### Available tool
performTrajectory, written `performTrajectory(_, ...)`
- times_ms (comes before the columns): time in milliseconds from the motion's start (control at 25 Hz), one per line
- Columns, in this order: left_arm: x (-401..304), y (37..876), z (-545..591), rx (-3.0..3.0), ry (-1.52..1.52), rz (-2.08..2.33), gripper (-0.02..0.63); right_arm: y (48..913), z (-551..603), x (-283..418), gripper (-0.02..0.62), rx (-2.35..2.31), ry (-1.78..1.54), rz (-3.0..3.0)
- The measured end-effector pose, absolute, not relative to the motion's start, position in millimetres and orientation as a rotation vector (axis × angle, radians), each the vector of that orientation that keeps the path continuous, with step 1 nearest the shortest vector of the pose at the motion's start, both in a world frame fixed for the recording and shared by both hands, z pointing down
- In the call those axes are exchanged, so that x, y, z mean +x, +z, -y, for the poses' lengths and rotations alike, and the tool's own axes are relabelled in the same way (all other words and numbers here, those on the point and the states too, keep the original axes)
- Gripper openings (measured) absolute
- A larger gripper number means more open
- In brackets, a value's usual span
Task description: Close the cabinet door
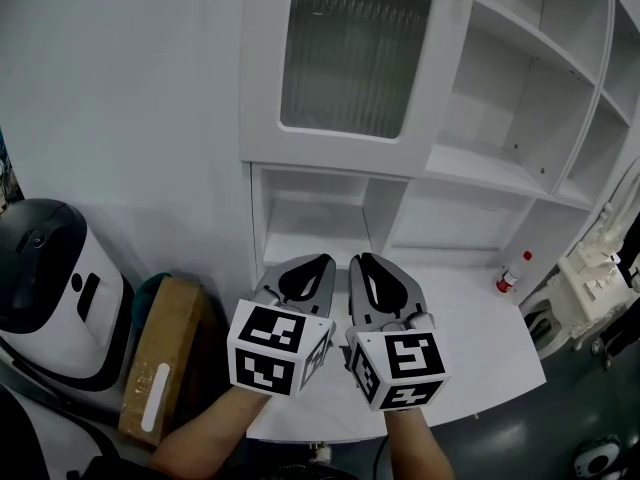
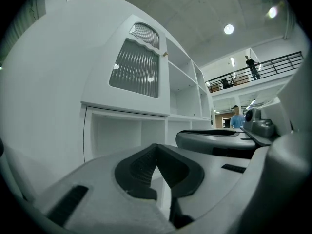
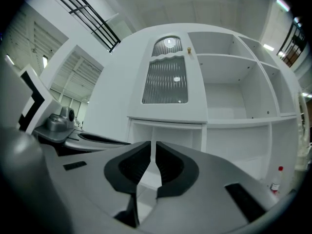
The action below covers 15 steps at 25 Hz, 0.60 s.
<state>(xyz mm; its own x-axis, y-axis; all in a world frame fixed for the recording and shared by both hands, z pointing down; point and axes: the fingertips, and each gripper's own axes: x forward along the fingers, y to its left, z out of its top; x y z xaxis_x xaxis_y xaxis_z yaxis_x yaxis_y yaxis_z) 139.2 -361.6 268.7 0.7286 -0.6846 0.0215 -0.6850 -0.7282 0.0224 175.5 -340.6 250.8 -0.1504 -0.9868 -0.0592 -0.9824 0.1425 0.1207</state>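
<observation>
two-handed, holds shut left claw and barely parted right claw empty, clear of white ribbed-glass cabinet door, seemingly closed already.

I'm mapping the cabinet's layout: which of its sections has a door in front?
The upper left one, fronted by the door with the ribbed glass pane; the shelves to its right and the cubbies below have no door.

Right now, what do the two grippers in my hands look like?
Both the left gripper and right gripper have light grey, rounded shells with black ribbed pads inside the jaws. Each carries a white cube with black square markers. No sleeves show on the forearms.
</observation>
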Motion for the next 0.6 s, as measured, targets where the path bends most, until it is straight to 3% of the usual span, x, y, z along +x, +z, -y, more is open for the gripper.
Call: performTrajectory(600,121,278,324,2.894,0.02,1.12,0.012,271,301,150,0.02,1.99,-0.143,2.316)
